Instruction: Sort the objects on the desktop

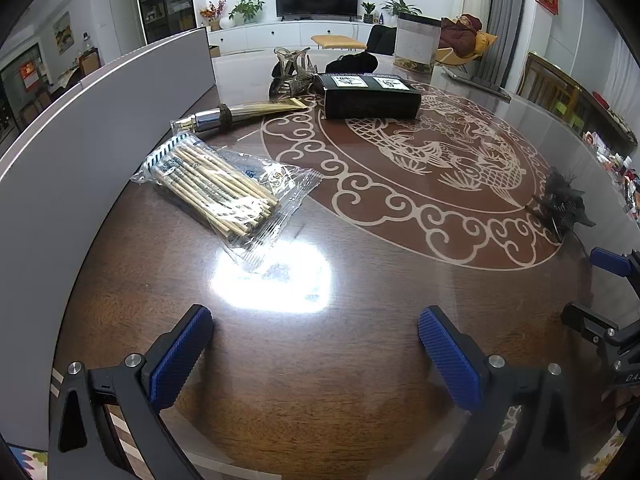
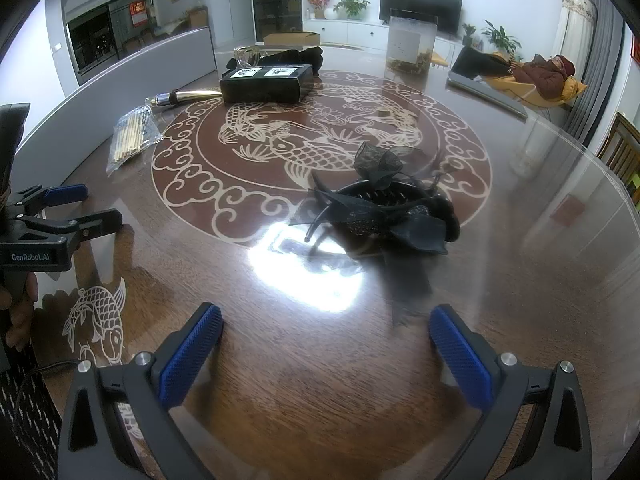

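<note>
Both tools are wide apart and hold nothing: the left tool (image 1: 316, 344) and the right tool (image 2: 326, 340). The black hair clip (image 2: 384, 212) lies on the bench (image 2: 520, 240) ahead of the right tool, and the chopstick packet (image 1: 224, 188) lies ahead of the left tool.

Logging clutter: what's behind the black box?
Behind the black box: a clear hair claw and some black fabric, both on the table. Their lower parts are hidden by the box.

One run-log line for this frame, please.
left gripper: open, empty | right gripper: open, empty | black hair clip: on table, ahead of right jaws
</note>
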Demonstrator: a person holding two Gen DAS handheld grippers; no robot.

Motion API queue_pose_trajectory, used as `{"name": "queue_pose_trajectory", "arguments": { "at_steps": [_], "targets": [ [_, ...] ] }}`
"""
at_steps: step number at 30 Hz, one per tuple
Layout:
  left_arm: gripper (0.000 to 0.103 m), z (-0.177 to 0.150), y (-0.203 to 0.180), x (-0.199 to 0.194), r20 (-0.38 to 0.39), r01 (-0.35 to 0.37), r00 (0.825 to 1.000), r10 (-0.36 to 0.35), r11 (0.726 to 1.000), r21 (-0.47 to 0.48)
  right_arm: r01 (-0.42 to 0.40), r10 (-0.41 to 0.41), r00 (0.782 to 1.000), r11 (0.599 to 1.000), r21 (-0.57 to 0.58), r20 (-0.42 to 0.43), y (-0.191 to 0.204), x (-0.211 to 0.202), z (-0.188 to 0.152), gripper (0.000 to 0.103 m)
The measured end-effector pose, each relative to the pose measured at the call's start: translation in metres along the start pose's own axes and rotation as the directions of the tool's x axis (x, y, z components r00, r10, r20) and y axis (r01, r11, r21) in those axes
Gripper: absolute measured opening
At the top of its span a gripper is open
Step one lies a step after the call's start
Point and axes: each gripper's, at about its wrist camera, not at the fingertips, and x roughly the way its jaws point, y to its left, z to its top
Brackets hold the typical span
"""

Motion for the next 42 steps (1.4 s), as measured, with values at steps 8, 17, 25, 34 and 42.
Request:
{"name": "queue_pose_trajectory", "arguments": {
  "at_steps": [8, 17, 25, 34, 42],
  "targets": [
    [0.103, 0.0, 0.0, 0.0, 0.001, -0.003, 1.0, 0.003, 1.0, -0.002, 0.0, 0.0, 1.0, 1.0, 0.0, 0.0, 0.0, 0.0, 0.0, 0.103],
    [0.103, 0.0, 0.0, 0.0, 0.002, -0.006, 1.0, 0.006, 1.0, -0.006, 0.0, 0.0, 1.0, 1.0, 0.0, 0.0, 0.0, 0.0, 0.0, 0.103],
    [0.103, -0.001, 0.002, -0.002, -0.059, -0.025, 0.998, 0.023, 0.999, -0.037, 0.0, 0.0, 1.0, 1.0, 0.001, 0.0, 0.0, 0.0, 0.0, 0.103],
    [0.103, 0.051, 0.05, 0.002, -0.067, -0.052, 0.997, 0.026, 0.902, -0.428, 0.001, -0.001, 1.0, 1.0, 0.001, 0.0, 0.001, 0.0, 0.0, 0.103],
    [0.103, 0.104, 0.08, 0.043, -0.089, -0.197, 0.98, 0.177, 0.866, -0.46, 0.001, -0.001, 1.0, 1.0, 0.002, 0.001, 0.001, 0.0, 0.0, 0.103]
  ]
}}
